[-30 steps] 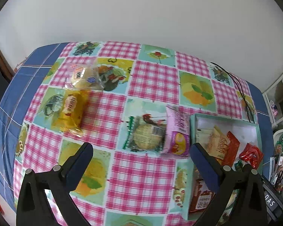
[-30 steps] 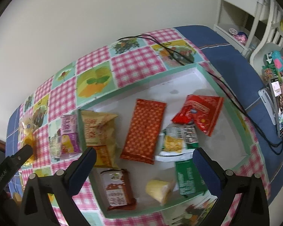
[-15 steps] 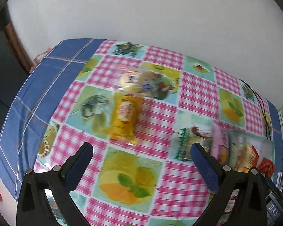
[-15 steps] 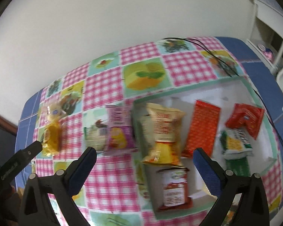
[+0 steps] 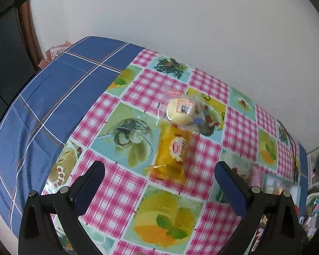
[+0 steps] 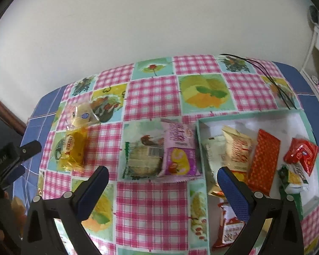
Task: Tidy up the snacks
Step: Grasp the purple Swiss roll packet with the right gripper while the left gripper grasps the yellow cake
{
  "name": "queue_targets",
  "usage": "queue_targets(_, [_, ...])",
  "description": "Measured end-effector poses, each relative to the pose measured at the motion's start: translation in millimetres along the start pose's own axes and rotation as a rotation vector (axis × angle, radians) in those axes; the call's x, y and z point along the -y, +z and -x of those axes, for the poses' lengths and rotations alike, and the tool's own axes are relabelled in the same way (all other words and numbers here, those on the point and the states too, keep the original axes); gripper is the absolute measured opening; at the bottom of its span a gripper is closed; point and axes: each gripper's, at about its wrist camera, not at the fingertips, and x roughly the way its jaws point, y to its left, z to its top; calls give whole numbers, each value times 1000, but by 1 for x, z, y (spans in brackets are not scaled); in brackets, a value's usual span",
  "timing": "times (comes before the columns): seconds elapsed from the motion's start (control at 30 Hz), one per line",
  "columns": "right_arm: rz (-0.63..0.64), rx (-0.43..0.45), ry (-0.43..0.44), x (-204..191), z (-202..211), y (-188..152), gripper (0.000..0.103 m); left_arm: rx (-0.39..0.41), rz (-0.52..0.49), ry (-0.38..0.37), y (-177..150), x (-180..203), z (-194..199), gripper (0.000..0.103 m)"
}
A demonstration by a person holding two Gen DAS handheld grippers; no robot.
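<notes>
A yellow snack packet (image 5: 172,155) (image 6: 73,150) lies on the patterned tablecloth, just beyond my open left gripper (image 5: 159,182). Touching its far end is a clear bag with a pale bun (image 5: 181,111) (image 6: 80,113). In the right wrist view a clear cracker pack (image 6: 142,160) and a pink snack bag (image 6: 178,150) lie side by side ahead of my open right gripper (image 6: 162,188). To their right a shallow white box (image 6: 295,116) with a green rim holds several packets, among them an orange-red one (image 6: 263,161). Both grippers hold nothing.
The table stands against a white wall. Its blue cloth border (image 5: 42,110) runs along the left edge. Black cables (image 6: 272,78) cross the far right corner. White shelving (image 6: 318,36) stands to the right of the table. My left gripper body (image 6: 8,163) shows at the left of the right wrist view.
Both grippers have swung left. The yellow packet and bun now sit centred in the left view; the cracker pack and pink bag have come to the middle of the right view, the box sliding right.
</notes>
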Motion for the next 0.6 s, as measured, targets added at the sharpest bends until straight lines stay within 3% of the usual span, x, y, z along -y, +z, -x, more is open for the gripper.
queue_targets(0.23, [2, 9, 38, -2, -7, 7, 103, 3, -14, -39, 7, -1, -10, 102])
queue_targets(0.47, [4, 16, 24, 7, -20, 12, 102, -37, -51, -19, 6, 8, -32, 102])
queue_targets(0.6, [-9, -2, 25, 13, -36, 13, 85, -35, -92, 0, 6, 14, -41, 102])
